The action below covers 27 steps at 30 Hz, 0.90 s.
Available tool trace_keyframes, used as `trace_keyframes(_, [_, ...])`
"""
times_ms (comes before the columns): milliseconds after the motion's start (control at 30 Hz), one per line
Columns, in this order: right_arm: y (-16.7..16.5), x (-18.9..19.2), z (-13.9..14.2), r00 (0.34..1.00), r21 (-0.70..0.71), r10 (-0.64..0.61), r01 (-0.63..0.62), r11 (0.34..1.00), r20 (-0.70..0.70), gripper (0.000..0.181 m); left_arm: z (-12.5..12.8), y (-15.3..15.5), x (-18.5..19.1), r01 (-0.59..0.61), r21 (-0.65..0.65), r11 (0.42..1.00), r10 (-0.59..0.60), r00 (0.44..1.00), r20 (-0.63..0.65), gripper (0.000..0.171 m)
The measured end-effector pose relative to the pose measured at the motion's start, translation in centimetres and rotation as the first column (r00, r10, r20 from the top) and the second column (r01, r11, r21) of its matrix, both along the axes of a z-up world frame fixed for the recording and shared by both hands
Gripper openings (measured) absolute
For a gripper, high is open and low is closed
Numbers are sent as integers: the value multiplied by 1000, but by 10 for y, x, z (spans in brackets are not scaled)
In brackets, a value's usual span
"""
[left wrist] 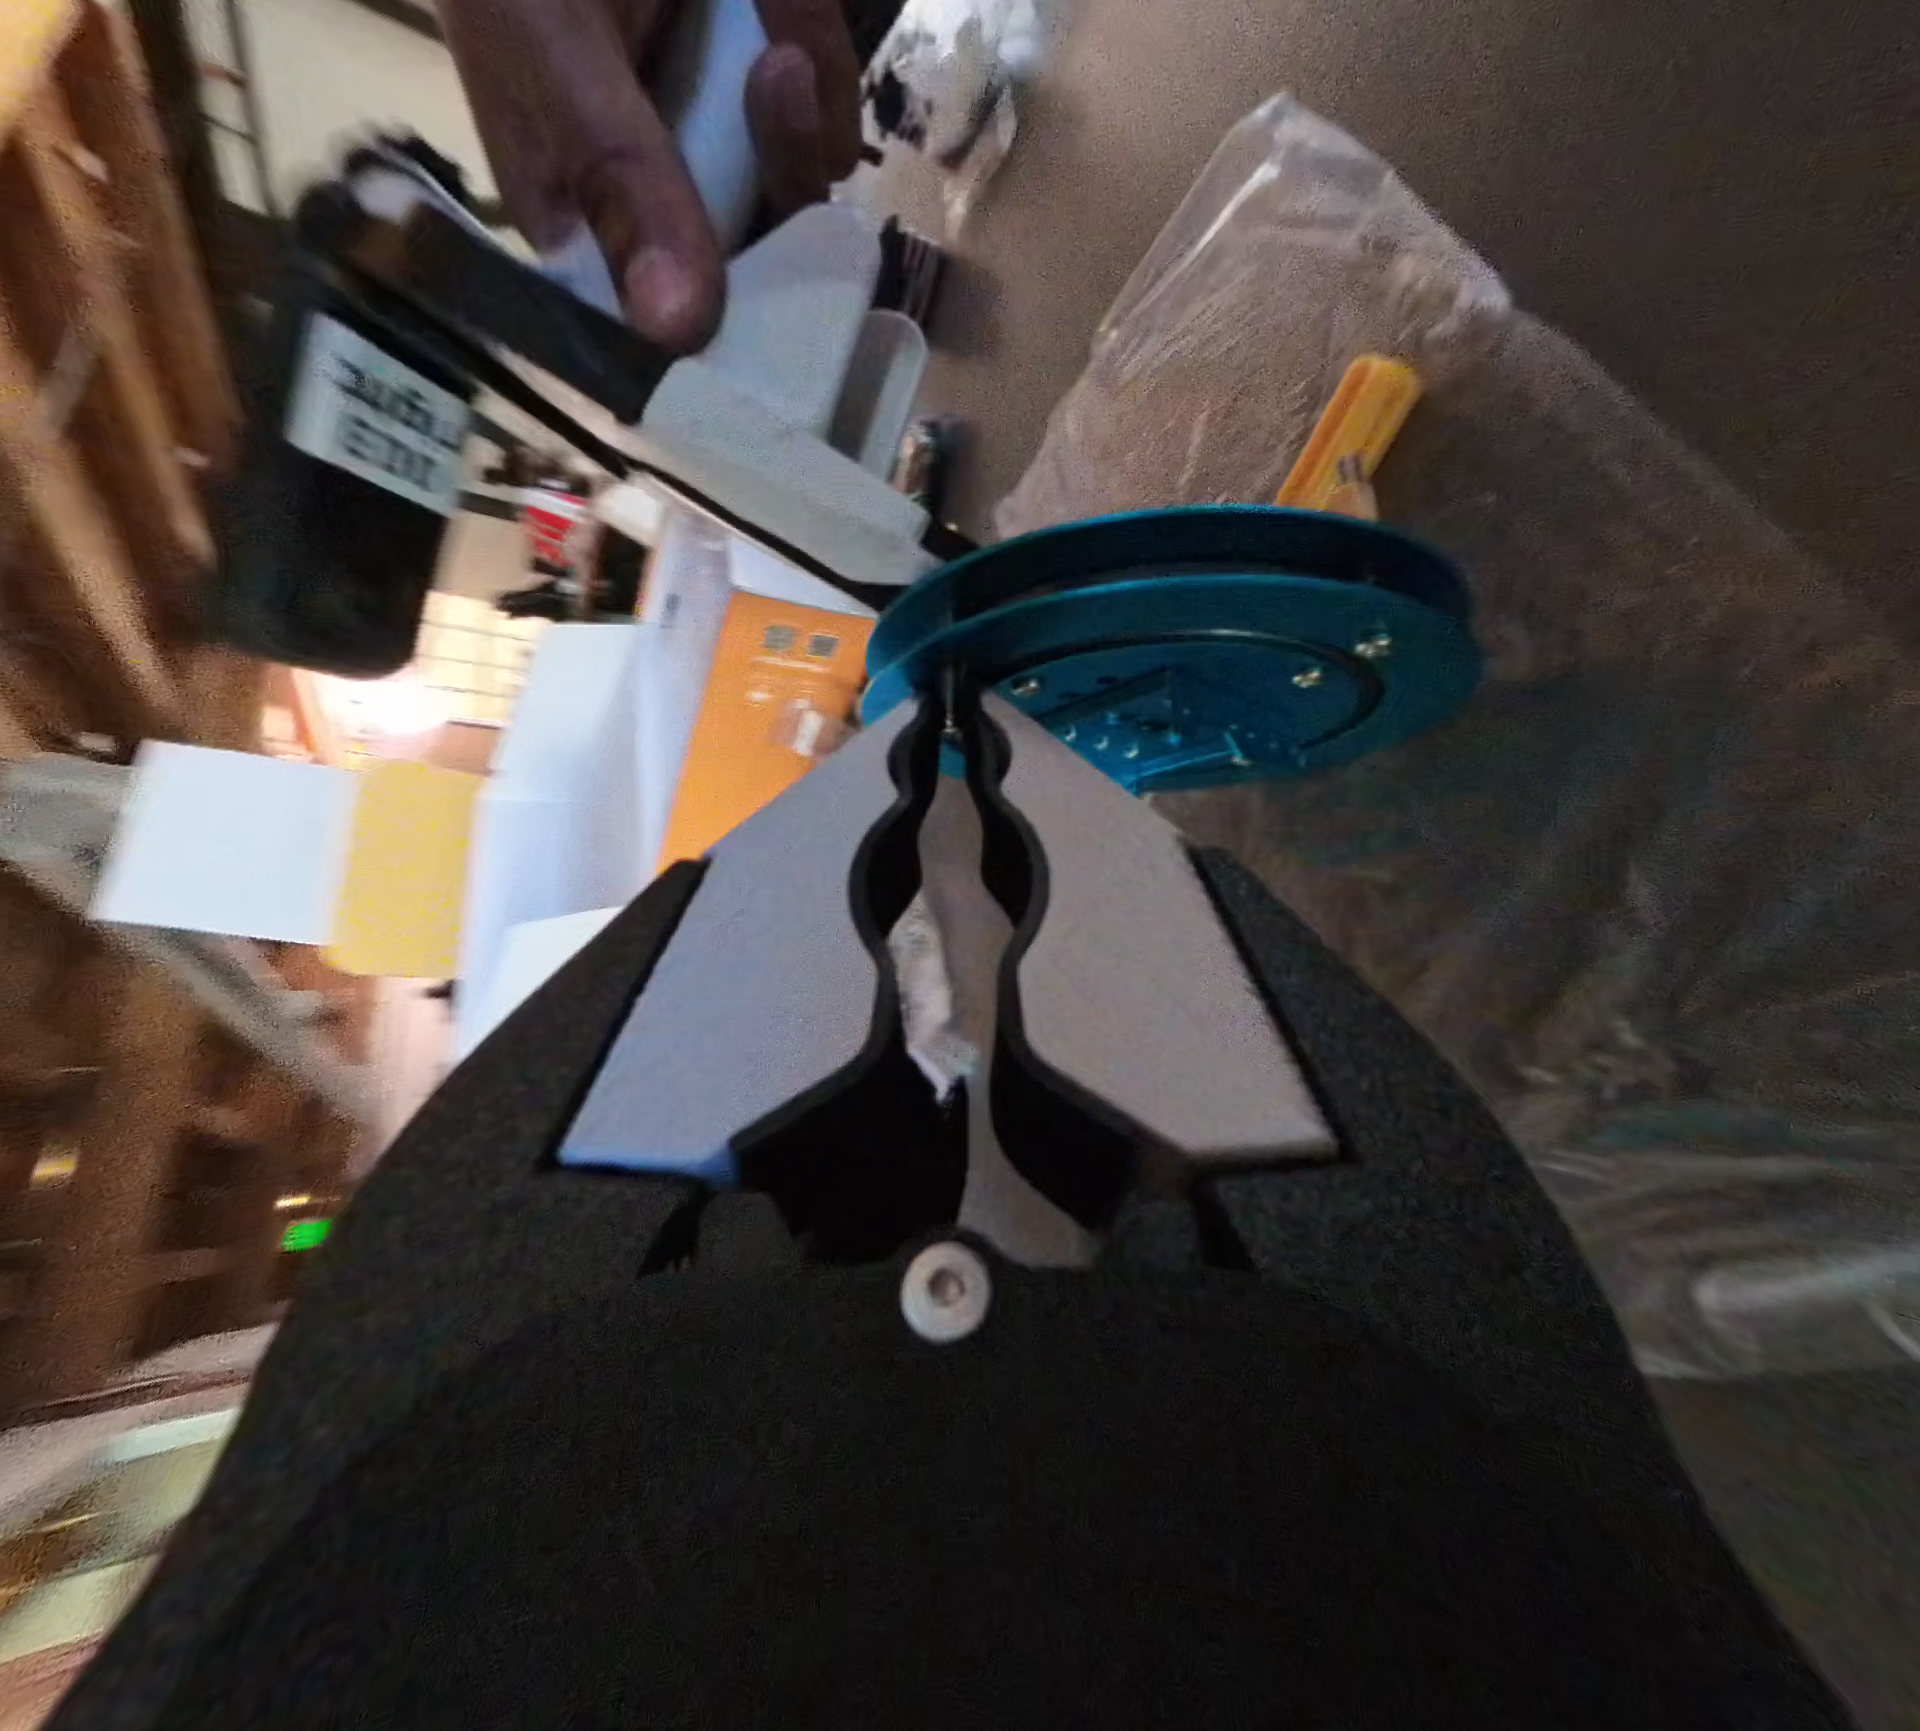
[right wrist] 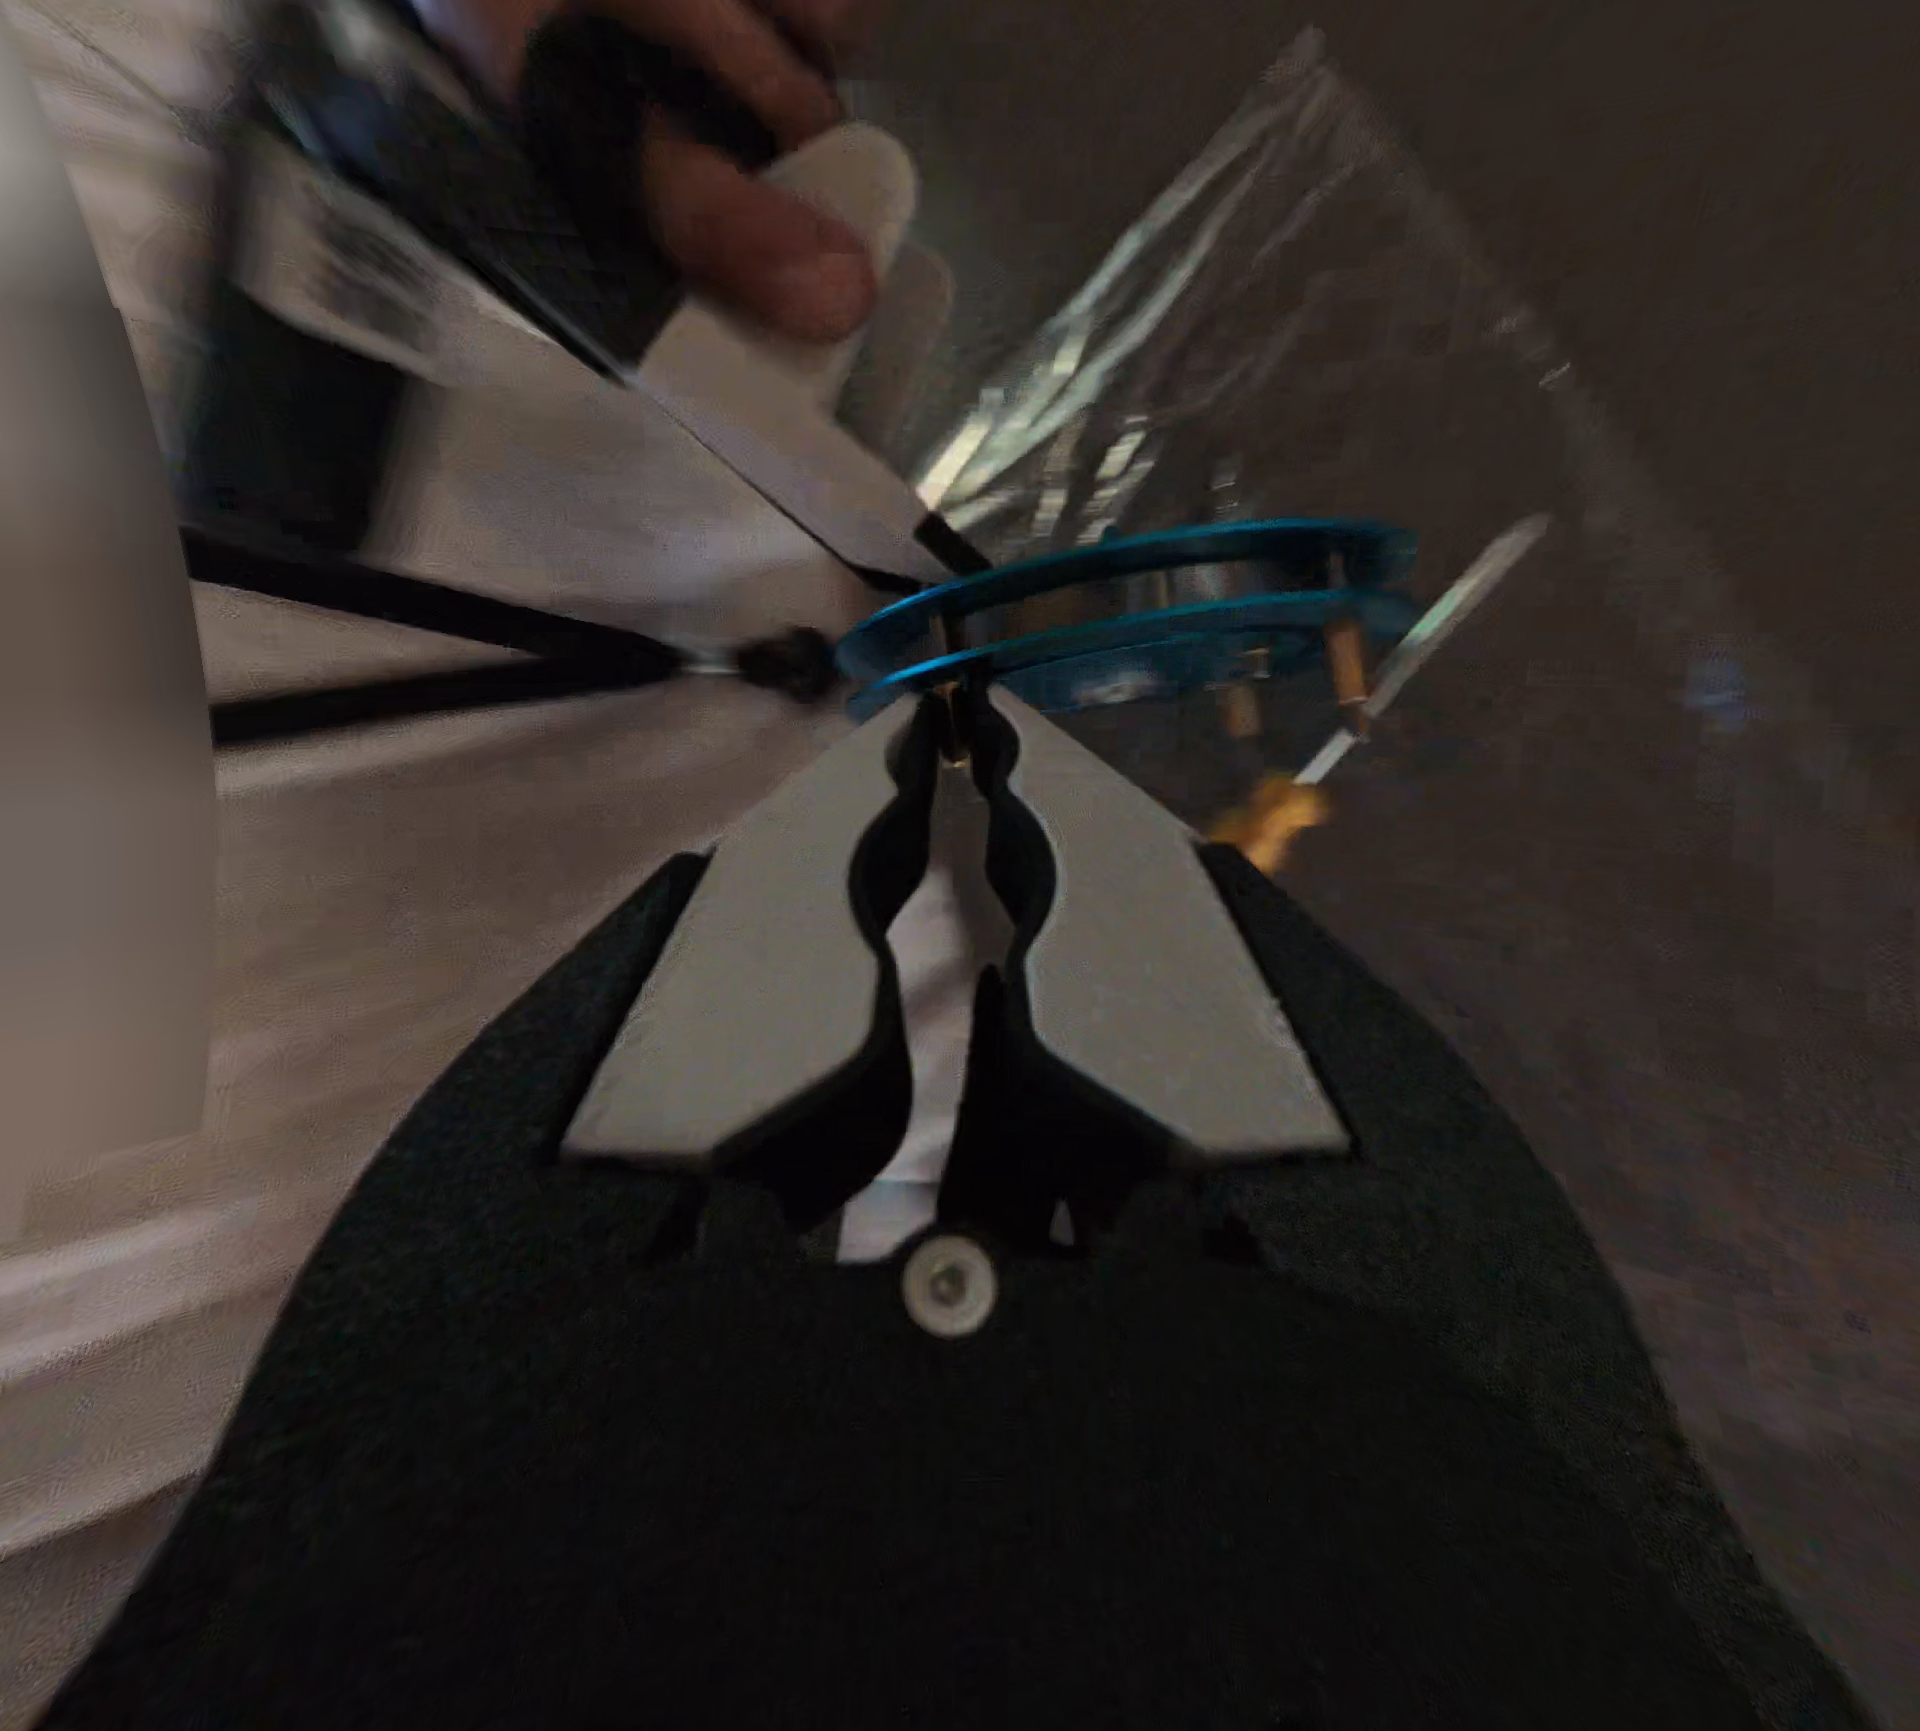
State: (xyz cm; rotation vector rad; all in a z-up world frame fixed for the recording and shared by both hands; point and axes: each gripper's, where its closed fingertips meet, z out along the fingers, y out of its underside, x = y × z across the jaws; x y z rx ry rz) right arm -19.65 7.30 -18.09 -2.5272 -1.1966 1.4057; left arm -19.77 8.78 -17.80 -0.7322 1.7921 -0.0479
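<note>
A blue metal assembly of two round plates (left wrist: 1195, 642) joined by small posts is held in the air between both grippers. My left gripper (left wrist: 951, 720) is shut on a thin post at the rim of the lower plate. My right gripper (right wrist: 961, 725) is shut on a brass post at the rim of the same assembly (right wrist: 1143, 632). Each view shows the other gripper coming in from the upper left, held by a hand (left wrist: 623, 71), its tip at the rim of the upper plate. The right wrist view is blurred.
Behind the plates, a clear plastic bag (left wrist: 1299, 310) lies on the brown table (left wrist: 1558, 19) with a yellow part (left wrist: 1351, 434) in it. A tool with a thin metal shaft (right wrist: 1455, 611) and a yellow handle lies beyond the plates. Boxes and shelves stand at the left. Less than 4 cm separates the two grippers' tips.
</note>
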Motion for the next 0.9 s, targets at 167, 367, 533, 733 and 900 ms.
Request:
trace_keyframes(167, [5, 0, 0, 996, 153, 26, -14, 988, -83, 5, 0, 7, 1, -58, -208, 976, 61, 998, 9, 3])
trace_keyframes(367, [11, 5, -7, 936, 785, 67, -328, 526, 346, 13, -2, -4, -1, -73, -798, 598, 40, 997, -62, 4])
trace_keyframes(533, [8, 3, -7, 931, 728, 86, -333, 600, 356, 4, -2, -7, -3, -50, -639, 767, 21, 998, -53, 4])
trace_keyframes(733, [-9, 2, -1, 997, -124, -9, -1, 992, -77, 4, 1, -5, 2, 14, 209, 978, -16, 1000, 5, 2])
trace_keyframes(900, [5, 5, -3, 992, 431, 73, -111, 896, 104, 5, 0, 0, 2, -56, -267, 962, 57, 998, -4, 3])
